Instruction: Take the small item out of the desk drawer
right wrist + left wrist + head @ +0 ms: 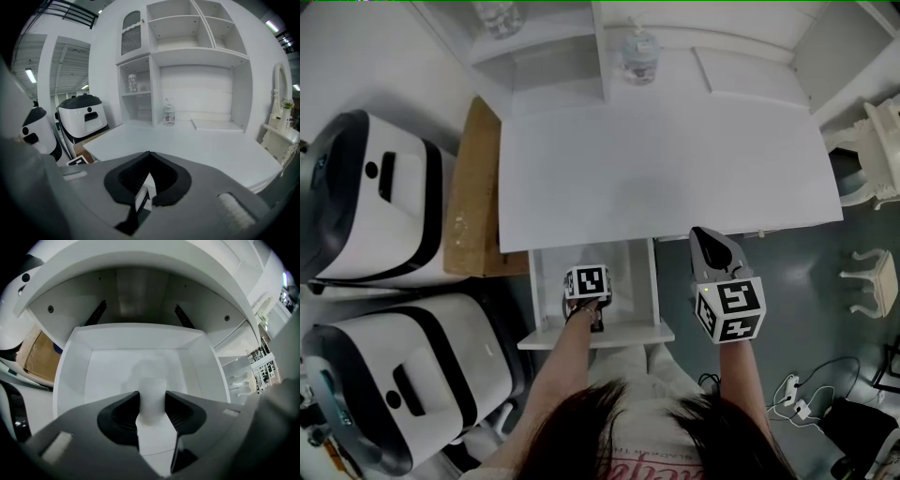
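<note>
**A:** What stood at the far left?

**B:** Two white-and-black machines (380,202), one nearer than the other. Just right of them a brown board (474,187) lay along the left edge of the white desk (675,159).

**A:** And the drawer?

**B:** The drawer (649,281) was pulled out from under the desk's near edge, left of the middle. The left gripper (594,319) pointed steeply down into it.

**A:** Were its fingers on anything?

**B:** Yes. In the left gripper view both dark pads pressed on the small item (151,390), a pale white upright piece, one pad on each side. The item sat between the jaws over the drawer's white floor. I could not tell whether its base touched that floor.

**A:** What about the other hand?

**B:** The right gripper (701,232) was to the right of the drawer, over the desk's near edge, tilted gently down toward the far side. Its tips met, with nothing between them.

**A:** Anything beyond it?

**B:** At the far side a bottle (639,54) stood by the shelves (553,66).
</note>
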The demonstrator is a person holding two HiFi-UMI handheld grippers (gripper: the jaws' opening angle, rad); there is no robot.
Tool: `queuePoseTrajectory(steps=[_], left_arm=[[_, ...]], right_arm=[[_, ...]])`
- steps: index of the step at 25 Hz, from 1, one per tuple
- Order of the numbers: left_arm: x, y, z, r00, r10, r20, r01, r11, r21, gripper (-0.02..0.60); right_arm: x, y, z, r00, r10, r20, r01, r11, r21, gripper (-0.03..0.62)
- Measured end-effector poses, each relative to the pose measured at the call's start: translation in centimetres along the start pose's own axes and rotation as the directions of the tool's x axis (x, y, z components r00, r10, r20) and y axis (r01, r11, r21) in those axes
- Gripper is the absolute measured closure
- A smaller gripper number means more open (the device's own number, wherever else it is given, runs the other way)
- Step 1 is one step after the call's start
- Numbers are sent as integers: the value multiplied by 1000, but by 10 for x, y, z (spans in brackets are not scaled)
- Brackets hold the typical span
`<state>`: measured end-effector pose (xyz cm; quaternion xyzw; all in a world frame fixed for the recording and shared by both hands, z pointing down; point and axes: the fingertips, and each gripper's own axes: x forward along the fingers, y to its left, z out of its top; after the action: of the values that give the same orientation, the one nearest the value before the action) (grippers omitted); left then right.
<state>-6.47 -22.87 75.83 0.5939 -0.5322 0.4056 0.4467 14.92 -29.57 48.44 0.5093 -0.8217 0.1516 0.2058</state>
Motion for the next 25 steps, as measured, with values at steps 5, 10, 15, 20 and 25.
queuePoseTrajectory(steps=[5,10,15,20,25], left_arm=[[-15,3,0,1000,4,13,-4,1000,-5,397],[-30,6,3,999,16,32,-15,1000,-4,397],[-49,2,6,998,12,59,-13,1000,12,397],[-66,-4,10,997,-5,82,3,1000,23,397],[-80,-2,16,994,5,111,-9,999,34,397]], right_arm=[[-6,6,13,1000,10,27,-9,1000,-7,592],[-13,8,23,999,11,48,-11,1000,-14,592],[-20,10,35,997,8,76,-6,1000,-20,592],[-23,10,51,994,11,107,-8,1000,-22,592],[-25,12,59,992,17,123,-13,999,-30,592]])
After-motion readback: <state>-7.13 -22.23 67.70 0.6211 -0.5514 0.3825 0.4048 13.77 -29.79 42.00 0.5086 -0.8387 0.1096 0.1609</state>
